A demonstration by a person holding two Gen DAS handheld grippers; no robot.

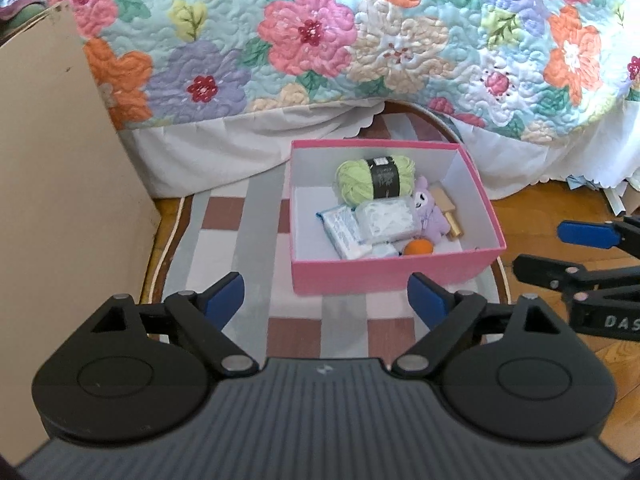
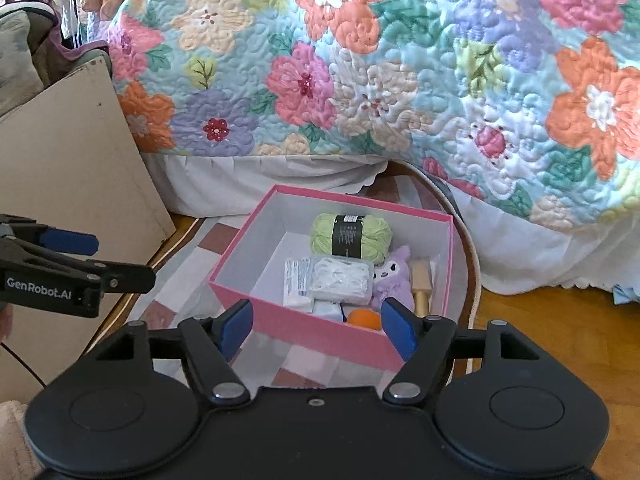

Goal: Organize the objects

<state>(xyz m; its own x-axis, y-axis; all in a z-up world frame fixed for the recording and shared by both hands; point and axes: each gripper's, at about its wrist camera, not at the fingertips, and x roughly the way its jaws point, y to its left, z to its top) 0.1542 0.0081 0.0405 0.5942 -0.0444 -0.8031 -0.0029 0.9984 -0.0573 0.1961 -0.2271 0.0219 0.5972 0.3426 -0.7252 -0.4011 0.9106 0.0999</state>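
A pink box (image 1: 384, 276) with a white lining sits open on a checked rug (image 1: 224, 240) at the foot of a bed draped in a floral quilt (image 1: 360, 40). Inside lie a ball of green yarn (image 1: 374, 180), a purple plush toy (image 1: 428, 208), a clear packet of white items (image 1: 386, 218), a pale blue packet (image 1: 340, 236) partly buried beneath it, an orange ball (image 1: 418, 247) half hidden by the box's near wall, and a gold-coloured object (image 1: 454, 226) too obscured to identify. The left tongs (image 1: 326, 300) hang spread wide over the rug, holding nothing; the right tongs (image 2: 316, 326) are likewise parted and empty above the box's near edge. A beige board (image 1: 60, 180) leans at left, cut off by the frame. No earlier view shows how the items arrived.
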